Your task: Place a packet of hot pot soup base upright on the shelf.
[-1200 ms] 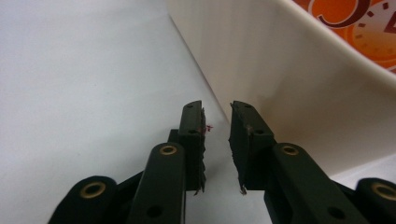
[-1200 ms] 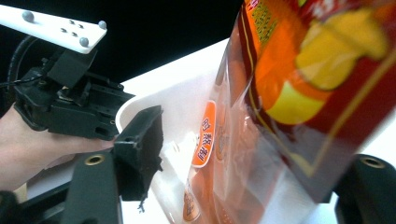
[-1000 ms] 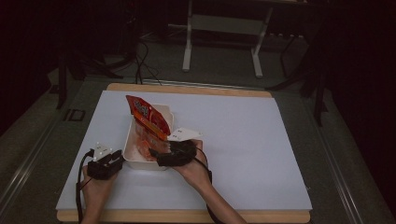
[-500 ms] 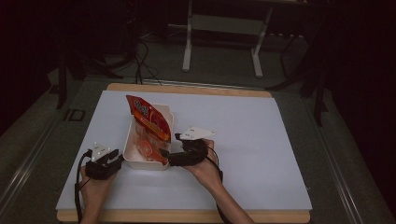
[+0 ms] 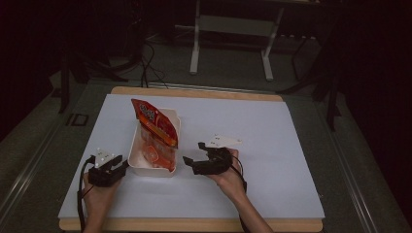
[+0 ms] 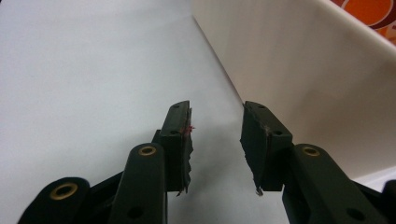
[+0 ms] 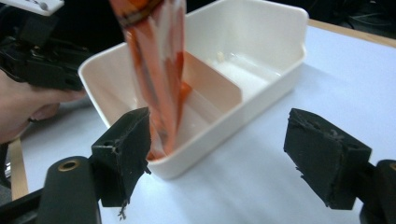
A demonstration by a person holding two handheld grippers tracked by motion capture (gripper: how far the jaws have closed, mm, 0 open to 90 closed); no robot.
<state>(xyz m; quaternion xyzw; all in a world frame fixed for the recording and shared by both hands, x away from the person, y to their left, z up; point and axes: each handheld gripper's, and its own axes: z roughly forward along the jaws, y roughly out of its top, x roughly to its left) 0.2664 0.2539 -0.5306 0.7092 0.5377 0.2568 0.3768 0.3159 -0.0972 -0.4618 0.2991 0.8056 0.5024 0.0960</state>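
Observation:
A white two-compartment container (image 5: 138, 167) sits left of centre on the white tabletop. An orange snack bag (image 5: 155, 124) stands tilted in it, its top poking above the rim. My right gripper (image 5: 193, 152) is just right of the container, open wide with nothing between its jaws. In the right gripper view (image 7: 219, 128) the bag (image 7: 159, 70) and the container (image 7: 261, 88) lie straight ahead. My left gripper (image 5: 122, 166) rests on the table at the container's near left corner. Its jaws (image 6: 217, 114) stand slightly apart beside the container wall (image 6: 303, 70), holding nothing.
The white sheet (image 5: 272, 126) covers a wooden table with free room to the right and at the back. Beyond the far edge stand a metal table frame (image 5: 233, 29) and floor cables (image 5: 145, 63) in a dark room.
My right gripper has drawn back to the right, away from the bag and the container's edge. The bag stays in the container. The left gripper has not moved.

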